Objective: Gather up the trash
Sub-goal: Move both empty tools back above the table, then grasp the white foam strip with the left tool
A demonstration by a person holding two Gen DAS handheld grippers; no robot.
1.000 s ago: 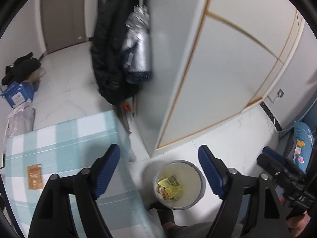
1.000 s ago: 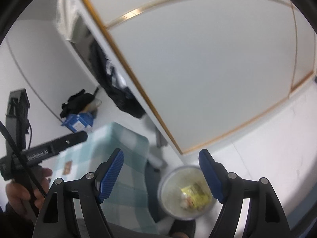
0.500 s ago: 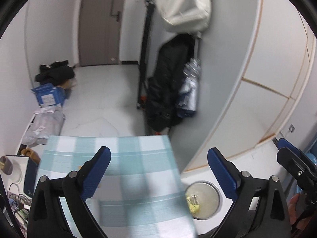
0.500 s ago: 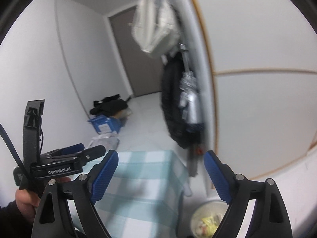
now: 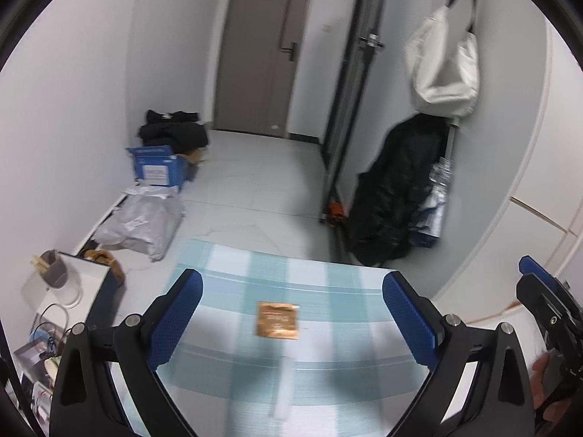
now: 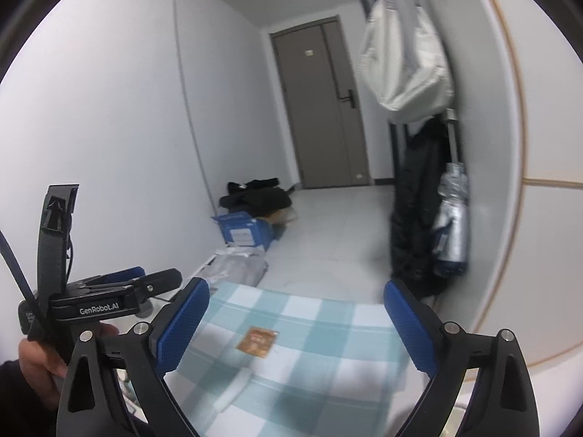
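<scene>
We hold both tools over the desk (image 5: 328, 371) with its blue-and-white checked cloth. The left tool (image 5: 291, 313) is spread wide with nothing in it, and so is the right tool (image 6: 297, 322). We think we are going for the next bit of trash. The brown wrapper (image 5: 277, 319) lies flat in the middle, between the fingers. It is thin, so we must come down low to pinch it. Nothing blocks it. Farther off are a blue box (image 5: 158, 165) and a black coat (image 5: 397, 189).

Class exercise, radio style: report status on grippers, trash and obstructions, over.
Left gripper open, empty. Right gripper open, empty. Brown wrapper flat on checkered tablecloth, untouched. Pale blurred item lies nearer; path otherwise open.
</scene>
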